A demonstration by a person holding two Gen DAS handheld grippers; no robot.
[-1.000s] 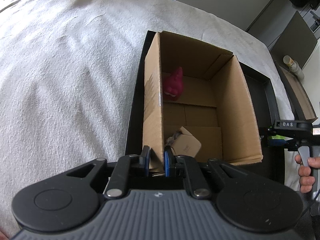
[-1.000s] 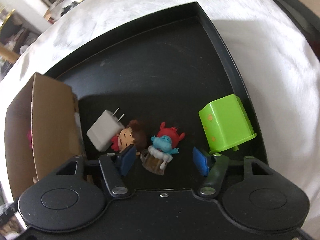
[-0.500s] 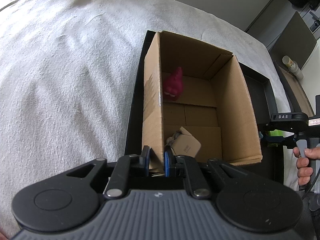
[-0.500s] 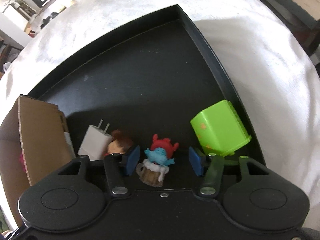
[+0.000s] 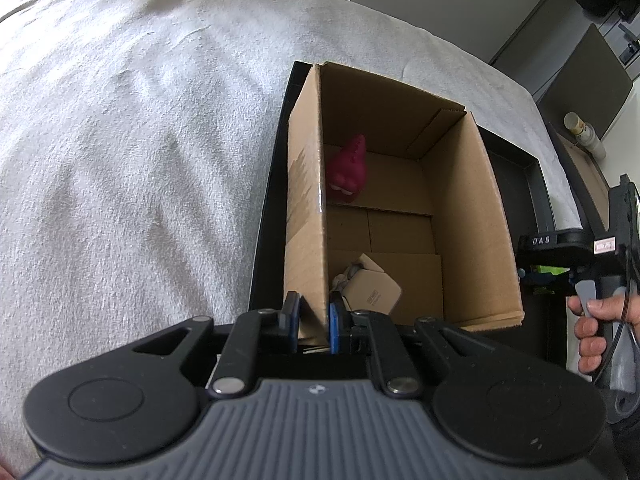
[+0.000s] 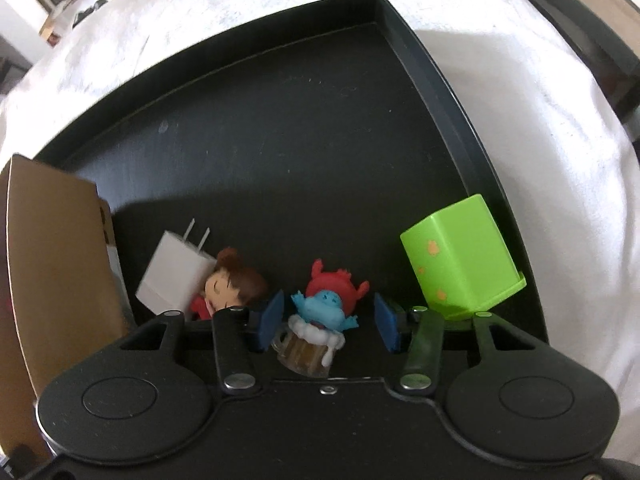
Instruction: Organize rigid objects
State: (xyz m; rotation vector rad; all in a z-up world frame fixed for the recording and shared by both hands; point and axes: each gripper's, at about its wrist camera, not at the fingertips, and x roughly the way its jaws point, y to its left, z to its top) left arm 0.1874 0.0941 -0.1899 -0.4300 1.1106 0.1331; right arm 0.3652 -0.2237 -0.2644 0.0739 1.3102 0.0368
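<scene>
Your right gripper [image 6: 327, 322] has just been closing around the blue figure on the beer mug [image 6: 314, 330] on the black tray [image 6: 420, 52], pads not touching yet. It's small, hard and light, so pinch the mug base. Only the left view shows your left gripper [image 5: 313, 322] clamped on the cardboard box [image 5: 472, 216] wall, red toy [image 5: 350, 170] inside.
</scene>
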